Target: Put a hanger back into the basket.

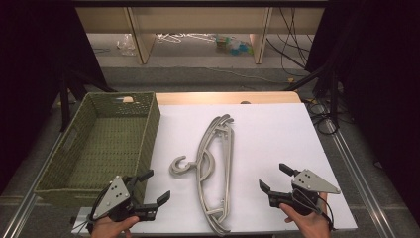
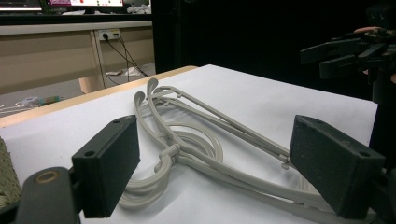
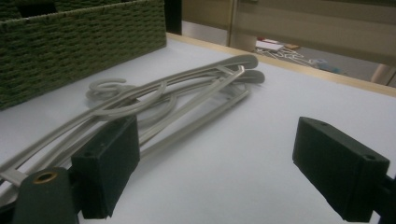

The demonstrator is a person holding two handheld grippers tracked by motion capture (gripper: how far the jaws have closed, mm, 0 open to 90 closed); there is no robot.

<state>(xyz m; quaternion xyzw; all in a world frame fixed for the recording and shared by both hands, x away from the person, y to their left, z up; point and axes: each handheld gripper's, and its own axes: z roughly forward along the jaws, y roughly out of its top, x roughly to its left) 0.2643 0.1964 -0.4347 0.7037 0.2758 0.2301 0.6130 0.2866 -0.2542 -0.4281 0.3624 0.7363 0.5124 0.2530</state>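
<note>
**Both claws wide, hangers waiting between them**

We have the left claw (image 1: 157, 188) and the right claw (image 1: 273, 177) spread as wide as they go, each empty, flanking a loose stack of grey plastic hangers (image 1: 214, 168) at the near edge of the counter (image 1: 277, 129). We hold them low and level, because the hangers lie flat on the white surface and a pad has to slip in under or around a thin bar to get any purchase.

The hangers lie lengthwise down the middle of the counter, hooks curling out toward the woven green basket (image 1: 148, 129), which stands just beside them on the left with its near wall close to our left hand. That placement looks deliberate to us: a short carry sideways would drop a hanger inside.

In the left claw view the stack (image 2: 187, 149) lies straight ahead between the jaws; in the right claw view it (image 3: 177, 93) runs off to the left, toward the basket (image 3: 70, 51).
</note>
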